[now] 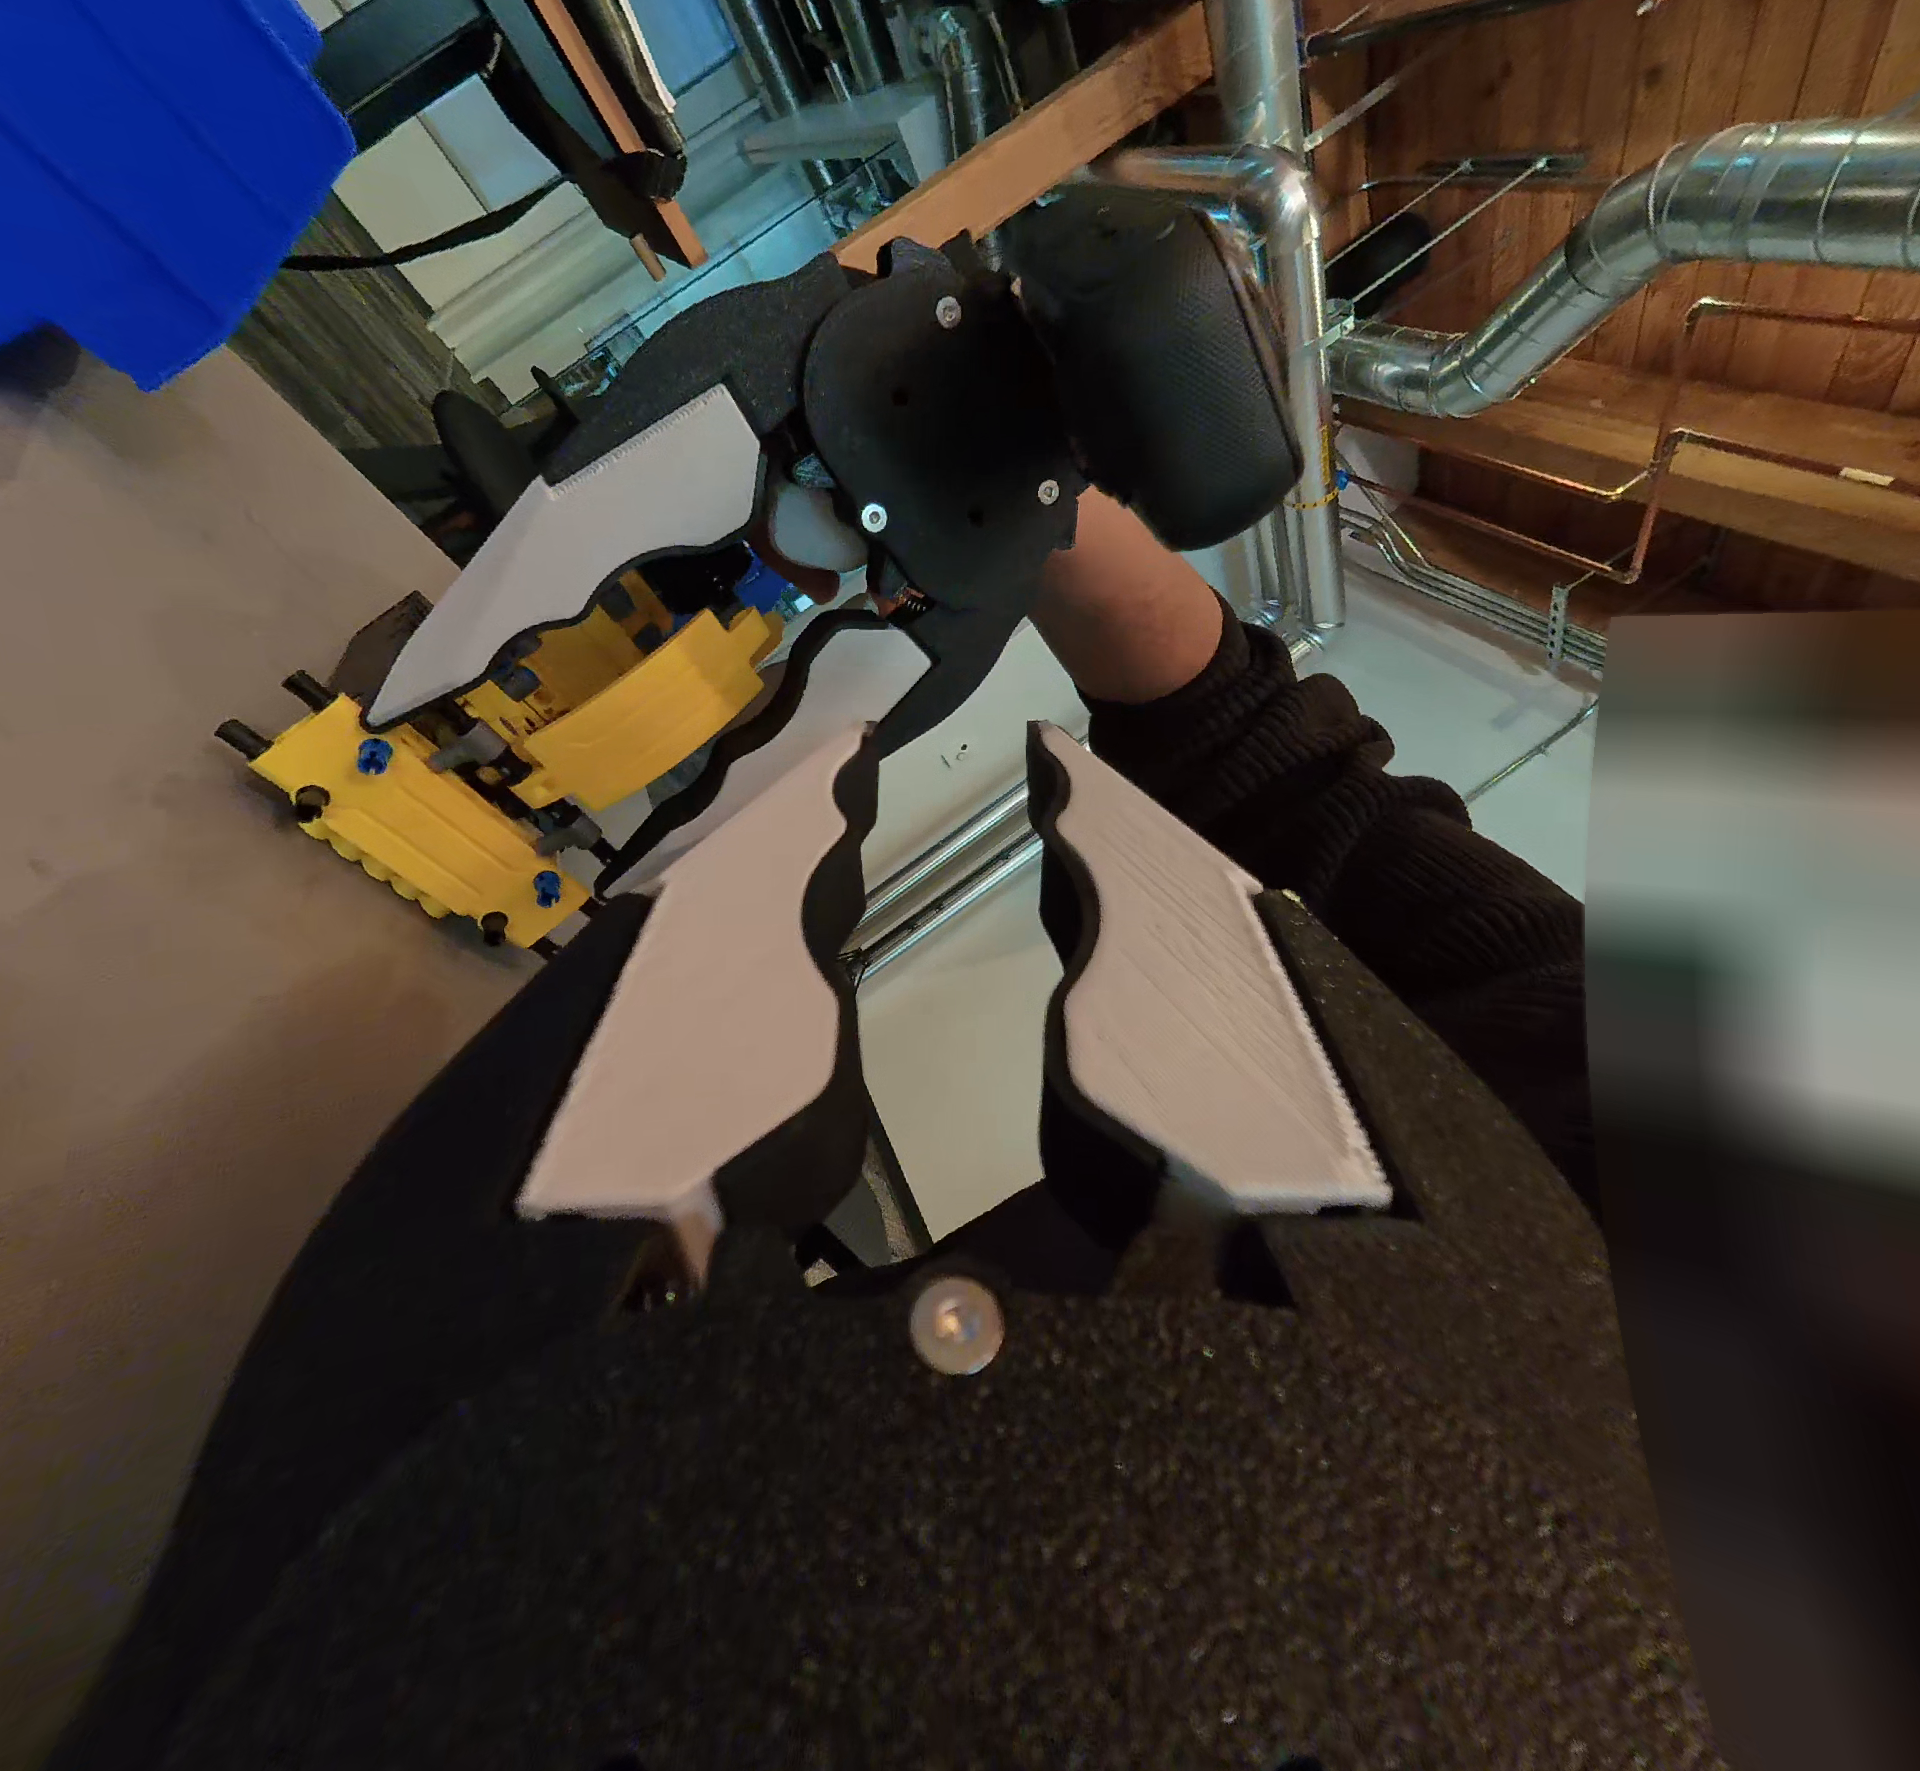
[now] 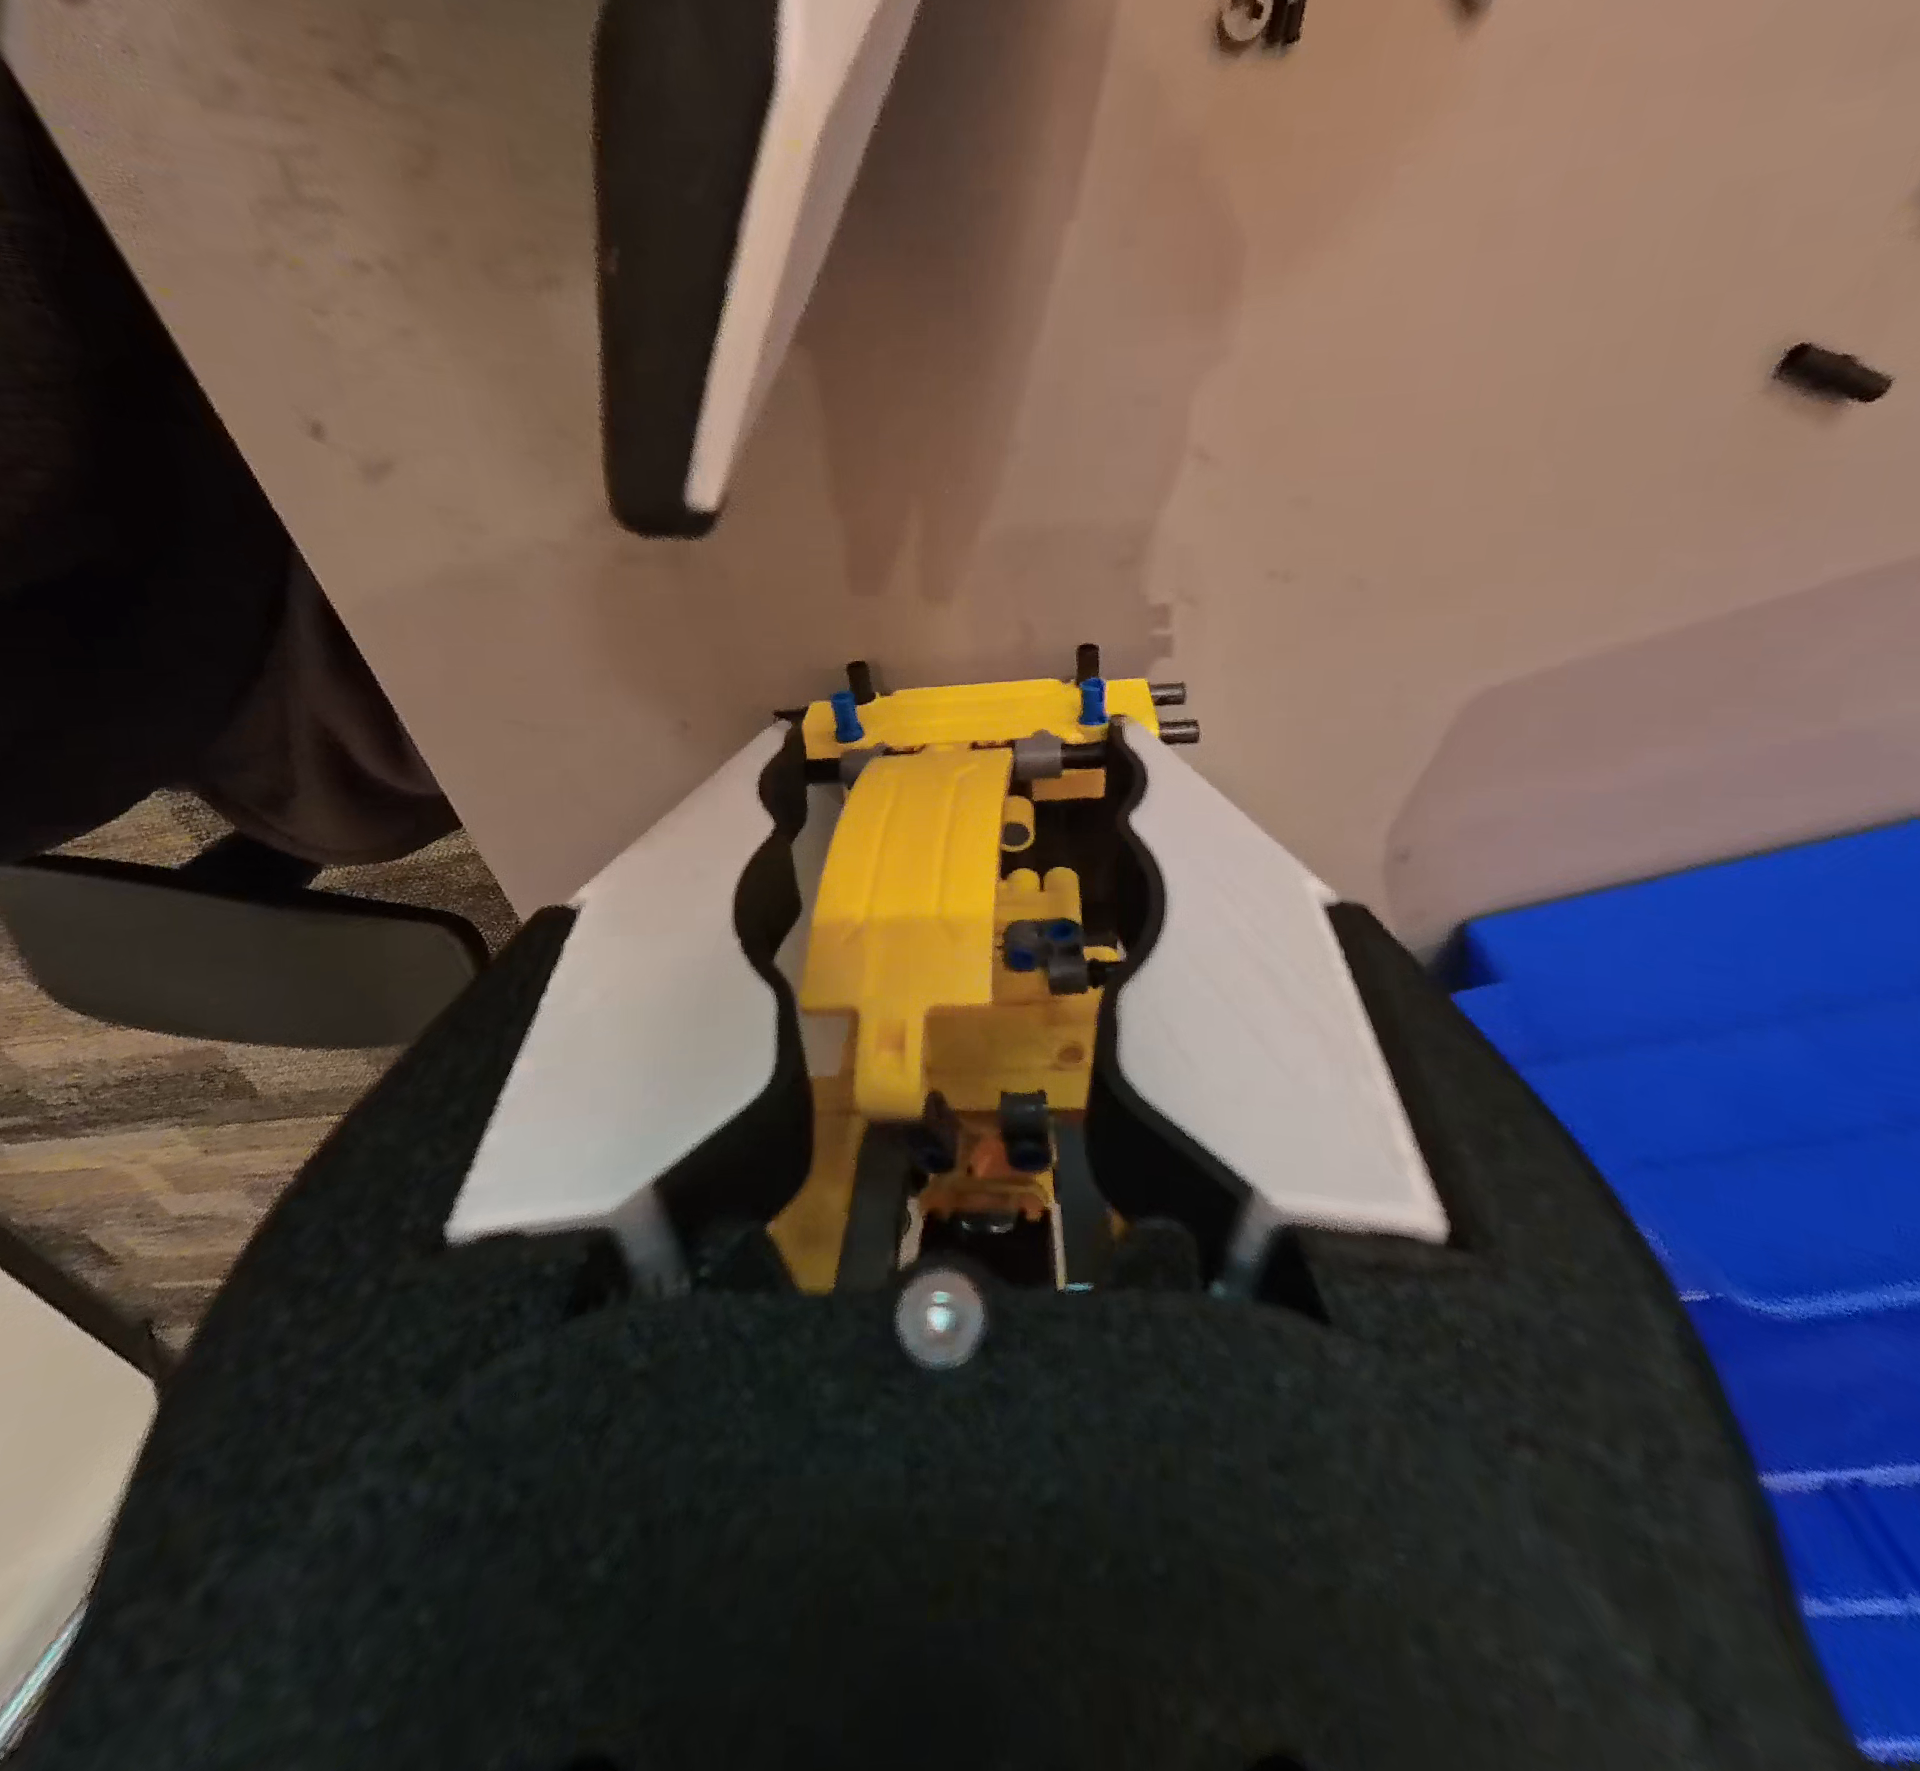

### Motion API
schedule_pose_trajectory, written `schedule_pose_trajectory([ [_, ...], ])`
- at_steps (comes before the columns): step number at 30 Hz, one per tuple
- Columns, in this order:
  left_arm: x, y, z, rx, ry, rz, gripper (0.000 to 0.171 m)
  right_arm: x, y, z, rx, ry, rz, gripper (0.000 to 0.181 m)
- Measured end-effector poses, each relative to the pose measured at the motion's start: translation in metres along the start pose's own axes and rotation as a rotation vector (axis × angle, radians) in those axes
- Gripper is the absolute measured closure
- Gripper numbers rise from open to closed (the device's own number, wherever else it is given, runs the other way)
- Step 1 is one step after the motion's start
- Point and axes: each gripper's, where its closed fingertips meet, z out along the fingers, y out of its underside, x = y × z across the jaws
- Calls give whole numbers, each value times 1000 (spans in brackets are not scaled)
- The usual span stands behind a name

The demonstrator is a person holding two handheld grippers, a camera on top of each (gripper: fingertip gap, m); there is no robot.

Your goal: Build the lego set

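My right tongs [image 2: 951, 745] clamp the yellow brick model [image 2: 935, 932]; left tongs [image 1: 948, 734] apart, holding nothing.
Model's front sits on the table [image 2: 1351, 319] near its edge; blue bin [image 2: 1714, 1150] close by.

Workshop or lab, by the look: bare metal ducts [image 1: 1714, 204] under a timber ceiling [image 1: 1662, 59], beige table [image 2: 1351, 319], blue plastic bin [image 2: 1714, 1150], patterned carpet [image 2: 156, 1098].

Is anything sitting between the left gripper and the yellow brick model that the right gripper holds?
Nothing visible does. The left gripper is open and empty. The yellow model lies ahead to its left on the table, clamped by the right gripper, whose fingers cover the model's near side.
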Motion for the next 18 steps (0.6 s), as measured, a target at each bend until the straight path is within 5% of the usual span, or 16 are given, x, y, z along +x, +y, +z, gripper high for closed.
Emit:
schedule_pose_trajectory([
  [18, -6, 2, 0, -13, -21, -10, 144, 4, 9, -1, -38, 76, -30, 123],
])
